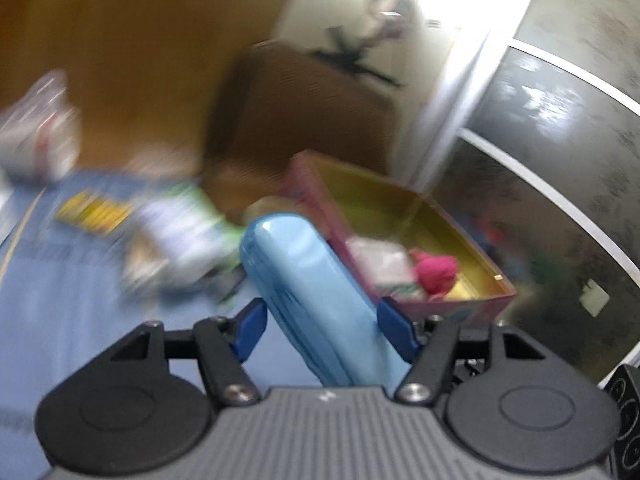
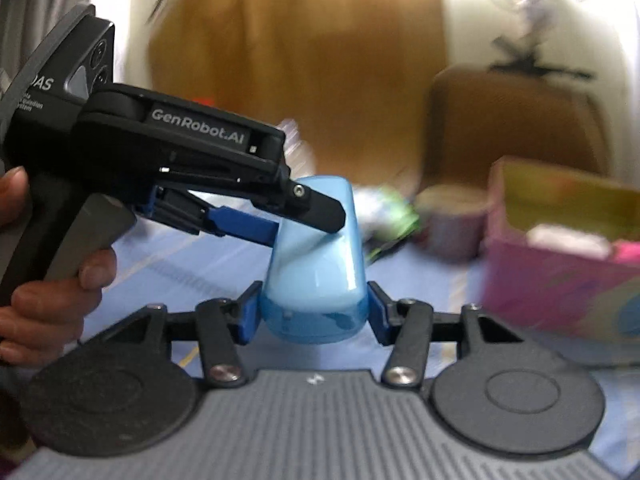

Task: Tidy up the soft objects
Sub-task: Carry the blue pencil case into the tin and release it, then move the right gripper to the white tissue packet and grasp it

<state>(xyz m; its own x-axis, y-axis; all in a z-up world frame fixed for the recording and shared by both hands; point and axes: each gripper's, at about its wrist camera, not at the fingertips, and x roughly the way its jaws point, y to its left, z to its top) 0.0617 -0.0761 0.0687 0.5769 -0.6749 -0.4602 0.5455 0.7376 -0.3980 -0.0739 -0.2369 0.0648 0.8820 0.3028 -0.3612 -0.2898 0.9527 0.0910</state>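
Observation:
A glossy light blue bottle (image 2: 316, 264) with a translucent blue cap end is held between both grippers above the blue cloth. My right gripper (image 2: 314, 308) is shut on its cap end, both blue pads pressing its sides. My left gripper (image 2: 304, 226) reaches in from the left and clamps the bottle's far end. In the left wrist view the bottle (image 1: 304, 280) lies slanted between the left gripper's (image 1: 322, 318) pads. To the right, a pink box (image 1: 440, 216) with a gold inside holds a magenta soft thing (image 1: 436, 274) and a pale packet (image 1: 380, 260).
A blue cloth (image 1: 60, 300) covers the surface. Blurred packets (image 1: 180, 232) and a plastic bag (image 1: 40, 140) lie at left. A brown cardboard box (image 1: 312, 112) stands behind. A round tin (image 2: 452, 220) sits beside the pink box (image 2: 560, 280). A person's hand (image 2: 48, 292) grips the left tool's handle.

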